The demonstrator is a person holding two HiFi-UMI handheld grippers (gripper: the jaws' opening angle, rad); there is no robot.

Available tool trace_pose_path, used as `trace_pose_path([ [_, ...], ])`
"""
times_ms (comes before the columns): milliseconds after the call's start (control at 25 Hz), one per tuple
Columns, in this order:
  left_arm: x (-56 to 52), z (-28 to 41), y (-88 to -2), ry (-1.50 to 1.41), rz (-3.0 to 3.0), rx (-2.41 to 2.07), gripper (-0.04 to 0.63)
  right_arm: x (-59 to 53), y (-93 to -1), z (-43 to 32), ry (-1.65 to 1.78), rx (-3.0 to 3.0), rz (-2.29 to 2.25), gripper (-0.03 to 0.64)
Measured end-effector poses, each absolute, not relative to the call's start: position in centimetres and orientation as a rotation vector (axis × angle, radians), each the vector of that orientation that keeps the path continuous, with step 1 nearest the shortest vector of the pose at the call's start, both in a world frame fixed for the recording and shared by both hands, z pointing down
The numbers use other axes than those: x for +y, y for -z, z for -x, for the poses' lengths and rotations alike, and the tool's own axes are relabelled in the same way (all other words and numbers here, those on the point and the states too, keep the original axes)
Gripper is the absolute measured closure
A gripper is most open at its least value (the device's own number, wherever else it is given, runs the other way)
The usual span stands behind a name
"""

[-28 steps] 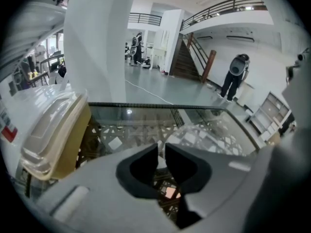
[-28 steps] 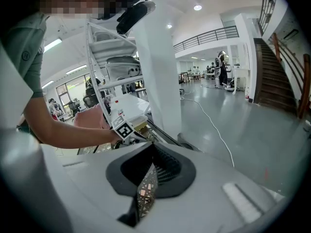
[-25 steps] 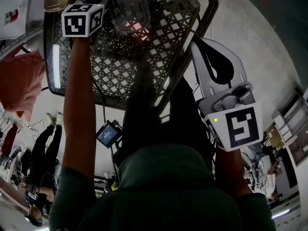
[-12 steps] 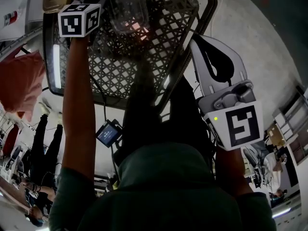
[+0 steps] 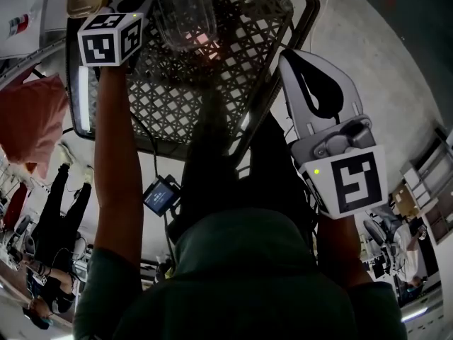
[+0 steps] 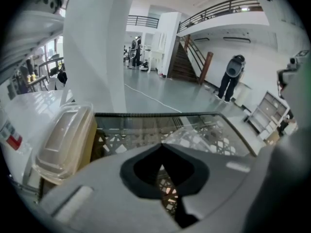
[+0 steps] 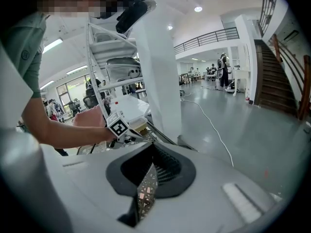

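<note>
My left gripper is at the far left of a glass-topped lattice table. Its jaw tips meet at the edge of a clear plastic container and seem to pinch its thin wall. In the head view the left gripper sits right beside that container. A tan food box with a clear lid stands just left of it. My right gripper is shut on nothing and hangs by the table's right edge.
A white pillar rises behind the table, with a white shelf rack beside it. A pink cloth lies left of the table. Far off a person bends over near stairs. A cable runs across the floor.
The narrow gap between my left jaws has closed. The left gripper and the clear container have shifted slightly left together. The right gripper has held still.
</note>
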State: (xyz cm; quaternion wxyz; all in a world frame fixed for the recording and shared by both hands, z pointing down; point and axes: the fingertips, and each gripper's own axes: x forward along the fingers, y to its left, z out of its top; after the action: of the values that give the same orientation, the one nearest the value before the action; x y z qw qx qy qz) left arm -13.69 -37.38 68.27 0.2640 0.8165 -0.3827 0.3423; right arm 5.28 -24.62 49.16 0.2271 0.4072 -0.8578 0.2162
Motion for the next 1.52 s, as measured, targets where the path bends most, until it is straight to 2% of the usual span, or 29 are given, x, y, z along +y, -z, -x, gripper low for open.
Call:
trace_pose_path([
  [600, -35.9, 12.0, -59.4, -0.897, -2.369, -1.104, 0.594, -25.0, -45.8, -3.9, -0.524, -2.431, -1.124, 0.611],
  [1240, -35.6, 9.6, -42.0, -0.843, -2.624, -1.214, 0.594, -26.4, -34.4, -3.4, -0.311, -2.538, -1.164, 0.611],
  [1520, -33.9, 10.8, -38.1, -0.822, -2.643, -1.247, 0.594, -26.6, -31.1, -1.7, -0.235, -2.584, -1.12, 0.611],
])
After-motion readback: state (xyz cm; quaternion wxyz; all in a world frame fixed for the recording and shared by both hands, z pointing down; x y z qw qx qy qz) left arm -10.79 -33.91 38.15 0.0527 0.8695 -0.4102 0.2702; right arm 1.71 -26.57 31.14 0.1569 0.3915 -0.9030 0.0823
